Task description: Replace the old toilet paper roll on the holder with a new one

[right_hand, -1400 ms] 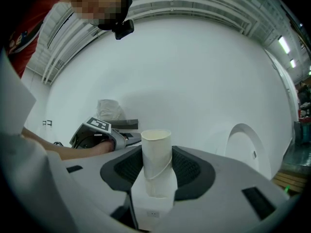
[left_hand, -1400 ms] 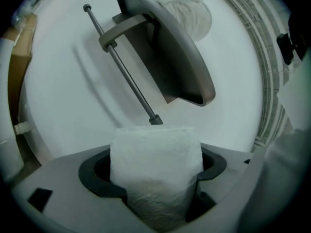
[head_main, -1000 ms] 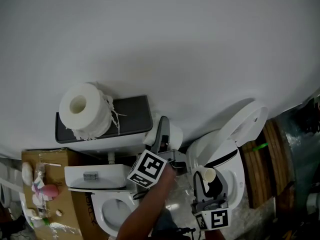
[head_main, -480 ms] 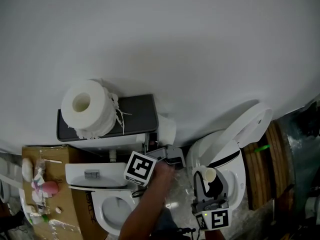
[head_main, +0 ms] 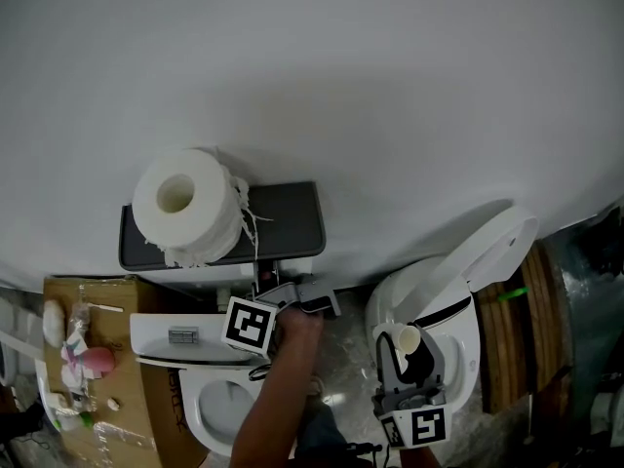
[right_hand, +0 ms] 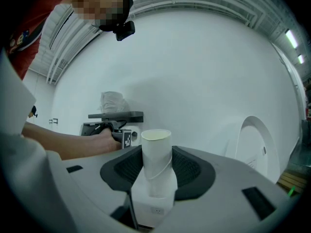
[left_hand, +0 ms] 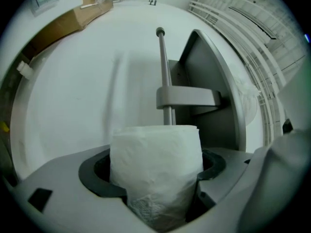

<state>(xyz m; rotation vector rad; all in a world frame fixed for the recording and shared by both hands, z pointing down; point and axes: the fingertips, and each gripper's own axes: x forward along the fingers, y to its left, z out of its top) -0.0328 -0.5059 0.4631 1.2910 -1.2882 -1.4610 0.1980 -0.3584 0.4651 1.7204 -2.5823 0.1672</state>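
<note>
Right gripper [right_hand: 156,176] clamps the old cardboard tube [right_hand: 155,147]; left gripper [left_hand: 156,178] holds a fresh white paper roll [left_hand: 155,159] facing the bare grey holder rod [left_hand: 164,67], unthreaded

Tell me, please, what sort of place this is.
Probably a bathroom mock-up, not a home one: a toilet and a second toilet, lid up, stand along one white wall, and a paper-holder shelf carries a toilet roll.

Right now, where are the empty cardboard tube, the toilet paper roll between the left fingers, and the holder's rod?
empty cardboard tube [right_hand: 156,157]: right gripper view, its side wall.
toilet paper roll [left_hand: 155,161]: left gripper view, its outer paper wrap.
holder rod [left_hand: 163,62]: left gripper view, its bare upper shaft.
</note>
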